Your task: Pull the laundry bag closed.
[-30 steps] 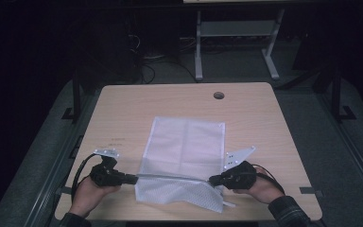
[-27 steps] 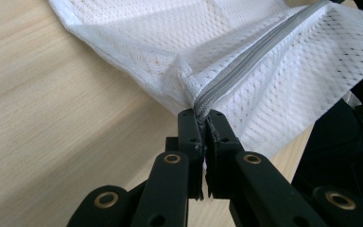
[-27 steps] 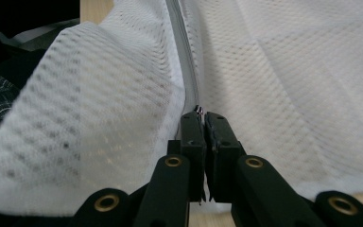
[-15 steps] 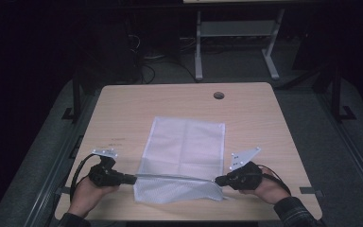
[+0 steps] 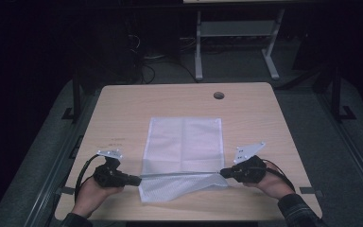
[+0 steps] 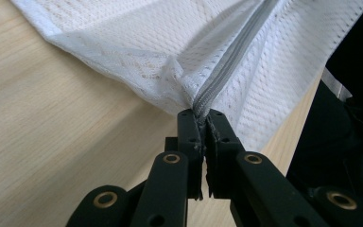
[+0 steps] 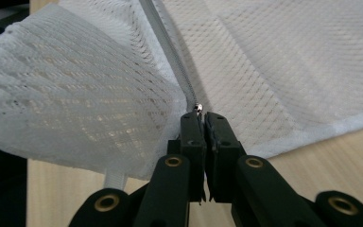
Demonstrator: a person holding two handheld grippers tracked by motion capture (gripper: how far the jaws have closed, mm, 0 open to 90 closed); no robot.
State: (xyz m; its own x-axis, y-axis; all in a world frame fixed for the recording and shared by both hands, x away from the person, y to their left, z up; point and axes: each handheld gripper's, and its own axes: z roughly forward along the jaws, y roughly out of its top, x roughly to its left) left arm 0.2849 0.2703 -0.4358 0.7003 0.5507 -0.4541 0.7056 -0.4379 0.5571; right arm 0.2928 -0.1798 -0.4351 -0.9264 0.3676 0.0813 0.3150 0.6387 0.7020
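- Compared with the frame a second earlier, we find both grippers and the mesh bag (image 5: 183,156) in nearly the same places; the right gripper (image 5: 223,172) has shifted only slightly.
- We hold the left gripper (image 5: 137,179) at about 7 o'clock on the table (image 5: 170,99); its jaws are clamped on the left end of the grey zipper (image 6: 231,66), as seen in the left gripper view.
- We hold the right gripper at about 5 o'clock; its jaws are pressed together on the other end of the zipper, with the small metal zipper pull (image 7: 198,108) at the jaw tips.
- The zipper runs taut between the two grippers, from 9 o'clock to 3 o'clock.
- The bag's far portion lies flat at the table centre; its near edge is lifted, with mesh hanging below the zipper.
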